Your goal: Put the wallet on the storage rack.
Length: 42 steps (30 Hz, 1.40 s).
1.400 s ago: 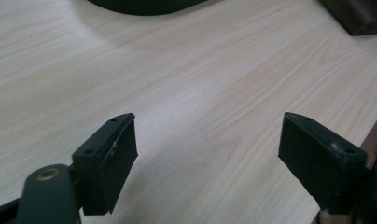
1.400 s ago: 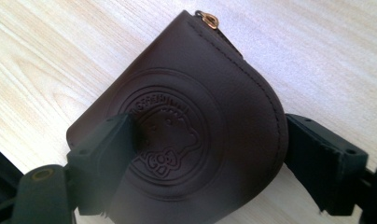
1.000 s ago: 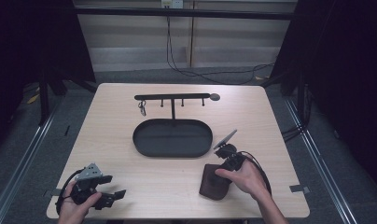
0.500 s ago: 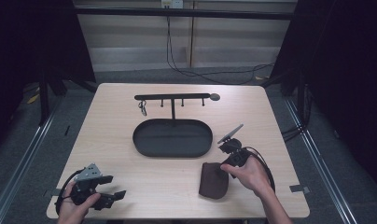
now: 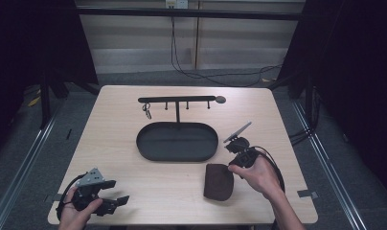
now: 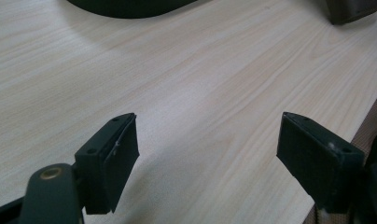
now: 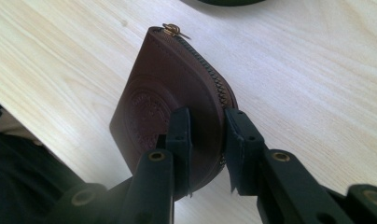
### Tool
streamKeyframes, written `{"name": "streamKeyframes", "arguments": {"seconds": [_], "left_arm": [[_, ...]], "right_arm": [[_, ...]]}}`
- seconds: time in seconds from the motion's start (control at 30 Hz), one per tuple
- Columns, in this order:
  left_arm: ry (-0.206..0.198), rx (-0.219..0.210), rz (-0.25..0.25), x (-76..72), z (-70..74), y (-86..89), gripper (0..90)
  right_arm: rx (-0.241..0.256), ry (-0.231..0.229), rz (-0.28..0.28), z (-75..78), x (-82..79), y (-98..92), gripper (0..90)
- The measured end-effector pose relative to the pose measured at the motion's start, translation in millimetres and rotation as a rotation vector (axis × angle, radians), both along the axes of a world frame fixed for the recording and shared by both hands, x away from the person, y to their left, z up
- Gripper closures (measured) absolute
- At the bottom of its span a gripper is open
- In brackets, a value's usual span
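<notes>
The right gripper (image 7: 206, 135) is clamped on the edge of the brown zip pouch (image 7: 170, 100), which lies on the counter (image 5: 134, 191) at five o'clock from the black tray (image 5: 177, 141). The pouch looks gripped but not yet lifted. The left gripper (image 6: 207, 149), jaws apart, idles at the near-left corner.

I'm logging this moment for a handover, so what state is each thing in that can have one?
Brown leather pouch: zipped shut, pinched at its rim, partly lifted off the table.
Right gripper: shut on the pouch.
Left gripper: open, jaws wide apart, holding nothing, low over the table.
Black oval tray: empty.
Hook rack: upright, a key ring hangs near its left end.
</notes>
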<state>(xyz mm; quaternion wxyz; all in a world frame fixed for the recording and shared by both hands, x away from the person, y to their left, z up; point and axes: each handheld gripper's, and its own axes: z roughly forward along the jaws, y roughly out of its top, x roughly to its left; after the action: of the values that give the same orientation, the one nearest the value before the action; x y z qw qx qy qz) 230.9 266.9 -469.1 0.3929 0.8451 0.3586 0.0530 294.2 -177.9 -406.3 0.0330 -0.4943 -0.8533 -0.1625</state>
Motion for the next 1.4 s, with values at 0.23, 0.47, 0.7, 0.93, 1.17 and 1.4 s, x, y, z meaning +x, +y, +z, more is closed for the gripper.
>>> {"name": "streamKeyframes", "arguments": {"seconds": [0.23, 0.47, 0.7, 0.93, 1.17, 1.4], "left_arm": [[0.000, 0.000, 0.000, 0.3, -0.1, 0.2, 20.5], [0.007, -0.002, 0.001, 0.8, -0.5, 0.3, 19.6], [0.006, -0.007, 0.002, 1.4, -0.7, 1.1, 19.2], [0.008, -0.009, 0.006, 1.2, -0.4, 1.4, 19.2], [0.006, -0.009, 0.008, 1.6, 0.0, 2.1, 19.2], [0.011, -0.017, 0.012, 2.2, -0.2, 2.2, 19.0]], "right_arm": [[0.004, -0.007, 0.002, 8.5, 1.8, -0.9, 76.2], [-0.029, 0.018, 0.010, 19.7, 1.5, 1.1, 77.2], [-0.060, 0.012, 0.016, 23.9, 2.9, -0.3, 77.4], [-0.091, 0.000, 0.003, 33.4, 3.4, -3.3, 78.3], [-0.111, -0.008, -0.018, 44.0, 7.6, -7.3, 78.5], [-0.122, -0.004, -0.023, 49.2, 14.3, -5.5, 78.5]]}}
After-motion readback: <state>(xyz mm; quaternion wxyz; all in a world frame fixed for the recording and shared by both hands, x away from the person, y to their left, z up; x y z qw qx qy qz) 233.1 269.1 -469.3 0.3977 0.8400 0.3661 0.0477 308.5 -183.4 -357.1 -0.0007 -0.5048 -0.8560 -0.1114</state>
